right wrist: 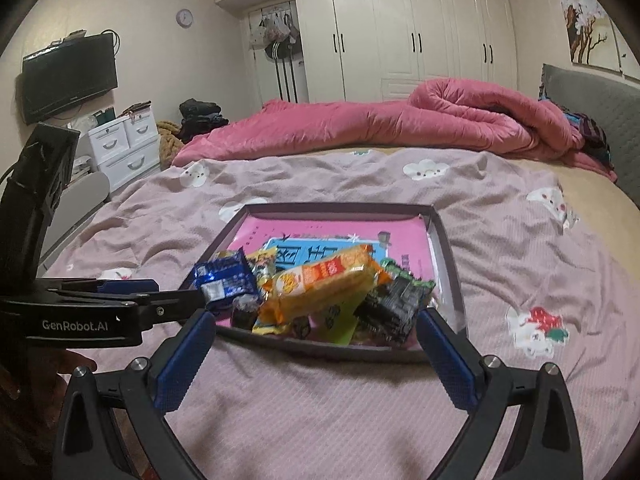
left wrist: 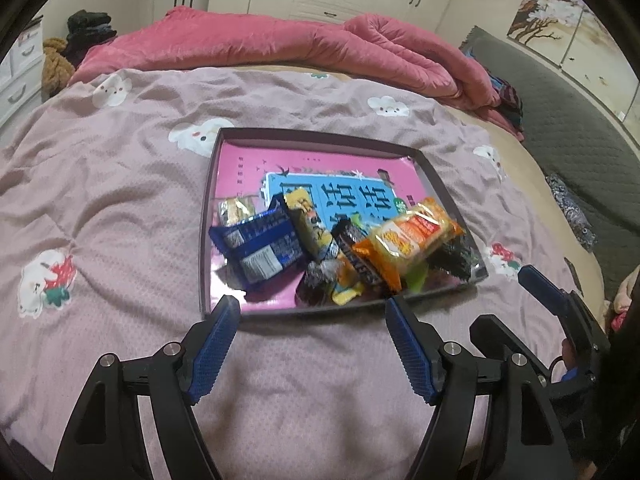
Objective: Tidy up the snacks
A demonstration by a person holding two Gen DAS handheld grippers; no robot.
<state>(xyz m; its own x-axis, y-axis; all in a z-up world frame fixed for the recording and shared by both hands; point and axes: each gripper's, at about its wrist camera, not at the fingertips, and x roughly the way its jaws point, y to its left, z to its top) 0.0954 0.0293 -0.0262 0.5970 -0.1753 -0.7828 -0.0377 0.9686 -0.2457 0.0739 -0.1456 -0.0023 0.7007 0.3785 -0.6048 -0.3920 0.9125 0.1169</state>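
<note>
Resting on the pink bedsheet (left wrist: 120, 208), 1 shallow dark-rimmed tray (left wrist: 206, 216) is taken as the landmark; it is judged to serve as the collecting place for the snacks.

- Snack pile: heaped at the tray's near edge, packets overlapping. A blue wrapper (left wrist: 260, 246) is set at the left, a yellow bar (left wrist: 310, 226) beside it, an orange biscuit pack (left wrist: 408, 240) laid on top, a dark green packet (left wrist: 452, 258) at the right.
- Left gripper (left wrist: 312, 336): held just short of the tray's near rim, jaws apart, nothing between them.
- Right gripper (right wrist: 316, 340): likewise spread and empty, at the same rim.
- No snack is seen outside the tray; gathering is judged largely done.
</note>
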